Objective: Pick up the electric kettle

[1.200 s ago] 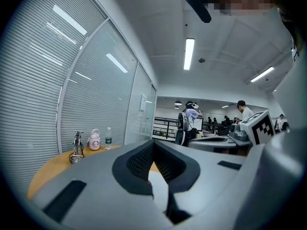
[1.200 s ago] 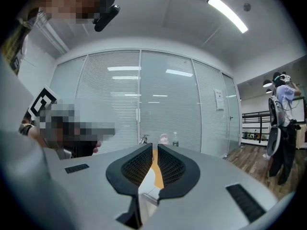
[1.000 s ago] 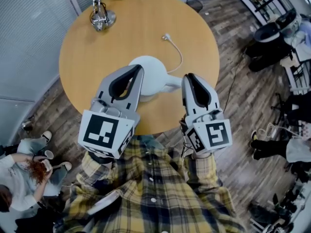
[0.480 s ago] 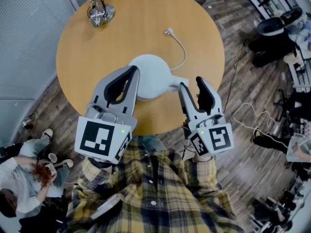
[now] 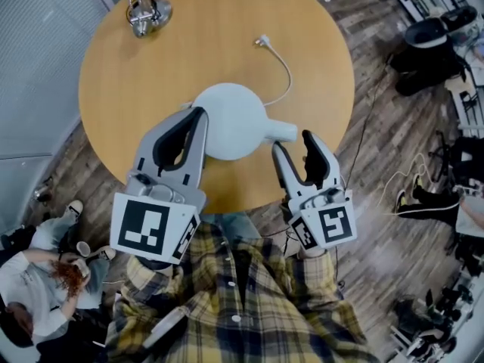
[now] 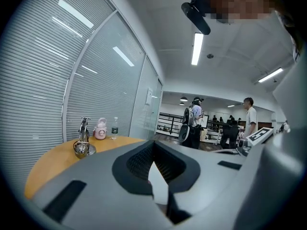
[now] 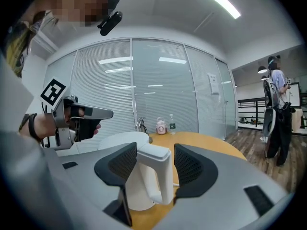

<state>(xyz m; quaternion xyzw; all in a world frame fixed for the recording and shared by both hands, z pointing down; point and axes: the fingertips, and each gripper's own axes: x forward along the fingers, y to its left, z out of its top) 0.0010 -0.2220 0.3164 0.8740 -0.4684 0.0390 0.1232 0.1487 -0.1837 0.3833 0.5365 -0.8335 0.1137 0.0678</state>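
Observation:
The white electric kettle (image 5: pixel 229 119) stands on the round wooden table (image 5: pixel 318 66), its handle (image 5: pixel 281 131) pointing right toward the table's near edge. My right gripper (image 5: pixel 293 144) has its jaws opening, one on each side of the handle (image 7: pixel 154 176); the pads do not press on it. My left gripper (image 5: pixel 197 116) hovers over the kettle's left side with its fingertips together, nothing gripped. In the left gripper view the left gripper (image 6: pixel 154 145) shows only a thin white sliver of kettle under its tips. The right gripper view shows the left gripper (image 7: pixel 88 113) beside the kettle body (image 7: pixel 125 143).
The kettle's white cord and plug (image 5: pixel 263 41) lie on the table behind it. A metal stand (image 5: pixel 142 10) sits at the far left, with a pink bottle (image 7: pixel 161 126) and a water bottle (image 7: pixel 171 123) beyond. People stand on the wooden floor (image 5: pixel 393 165) around the table.
My right gripper's jaws went from shut to wide apart and sank to the kettle's handle. The left gripper came down a little beside the kettle.

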